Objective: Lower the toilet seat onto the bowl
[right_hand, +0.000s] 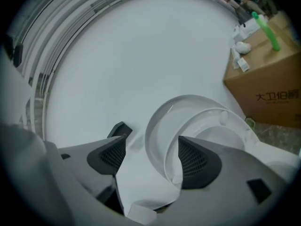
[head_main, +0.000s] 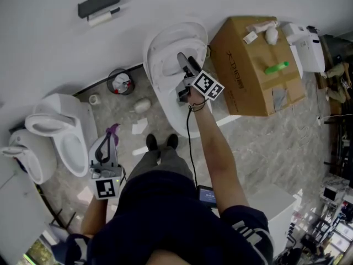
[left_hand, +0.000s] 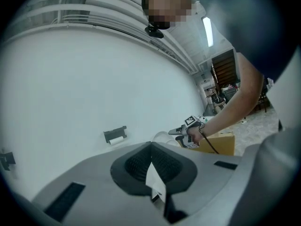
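The white toilet (head_main: 168,101) stands against the wall with its seat (head_main: 164,65) and lid (head_main: 179,35) raised. My right gripper (head_main: 183,62) reaches out over the bowl to the raised seat. In the right gripper view the gripper (right_hand: 153,157) is open, and the edges of the seat ring (right_hand: 211,121) and lid (right_hand: 157,121) stand between its pads, close to the right pad (right_hand: 197,161). My left gripper (head_main: 106,145) hangs low at my left side, away from the toilet. Its jaws (left_hand: 151,166) are shut on nothing, and my right gripper (left_hand: 181,132) shows beyond them.
A cardboard box (head_main: 253,65) with a green bottle (head_main: 276,68) on top stands right of the toilet. A small bin (head_main: 120,81) sits to its left, with two more toilets (head_main: 60,131) further left. A paper holder (head_main: 99,3) hangs on the wall. My feet (head_main: 160,142) are before the bowl.
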`<state>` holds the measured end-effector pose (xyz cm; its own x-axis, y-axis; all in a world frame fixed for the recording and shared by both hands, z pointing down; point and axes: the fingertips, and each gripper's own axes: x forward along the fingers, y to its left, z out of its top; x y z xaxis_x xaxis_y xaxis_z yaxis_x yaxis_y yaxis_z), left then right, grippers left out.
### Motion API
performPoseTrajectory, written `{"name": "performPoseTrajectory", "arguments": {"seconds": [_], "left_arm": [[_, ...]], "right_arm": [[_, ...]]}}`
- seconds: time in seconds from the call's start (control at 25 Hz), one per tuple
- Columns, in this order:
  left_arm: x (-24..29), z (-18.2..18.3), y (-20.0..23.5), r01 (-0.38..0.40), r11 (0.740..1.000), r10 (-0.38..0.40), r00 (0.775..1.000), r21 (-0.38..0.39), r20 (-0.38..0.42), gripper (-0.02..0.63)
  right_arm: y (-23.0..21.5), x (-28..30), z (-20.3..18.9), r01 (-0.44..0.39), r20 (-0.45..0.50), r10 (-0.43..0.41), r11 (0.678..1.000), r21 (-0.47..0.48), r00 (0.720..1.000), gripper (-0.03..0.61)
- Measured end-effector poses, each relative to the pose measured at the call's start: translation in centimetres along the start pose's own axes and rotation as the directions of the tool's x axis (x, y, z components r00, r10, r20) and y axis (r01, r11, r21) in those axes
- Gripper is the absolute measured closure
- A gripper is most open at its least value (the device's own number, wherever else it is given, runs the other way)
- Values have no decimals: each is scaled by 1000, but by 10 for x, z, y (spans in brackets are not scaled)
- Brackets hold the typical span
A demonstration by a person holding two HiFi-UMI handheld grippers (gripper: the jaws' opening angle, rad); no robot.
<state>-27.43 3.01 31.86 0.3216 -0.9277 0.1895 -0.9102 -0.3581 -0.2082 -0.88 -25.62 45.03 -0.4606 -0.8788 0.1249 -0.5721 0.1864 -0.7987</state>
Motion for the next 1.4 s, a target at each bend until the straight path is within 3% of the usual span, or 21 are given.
{"name": "performPoseTrajectory", "arguments": {"seconds": [0.32, 0.68, 1.12, 1.4], "left_arm": [[15, -7, 6, -19, 1000, 19, 999, -2, -27, 589], [15, -18, 17, -46, 999, 46, 997, -11, -66, 589], [14, -27, 29, -68, 998, 67, 995, -16, -80, 589], [15, -28, 34, -75, 997, 73, 993, -15, -87, 589]], "right_arm": [[-38, 28, 4, -8, 67, -10, 964, 265, 998, 218], [-60, 55, 3, -47, 147, -27, 876, 480, 989, 237], [-76, 80, -1, -64, 174, -54, 792, 607, 983, 256], [-81, 92, -4, -32, 159, -87, 781, 624, 983, 275]]}}
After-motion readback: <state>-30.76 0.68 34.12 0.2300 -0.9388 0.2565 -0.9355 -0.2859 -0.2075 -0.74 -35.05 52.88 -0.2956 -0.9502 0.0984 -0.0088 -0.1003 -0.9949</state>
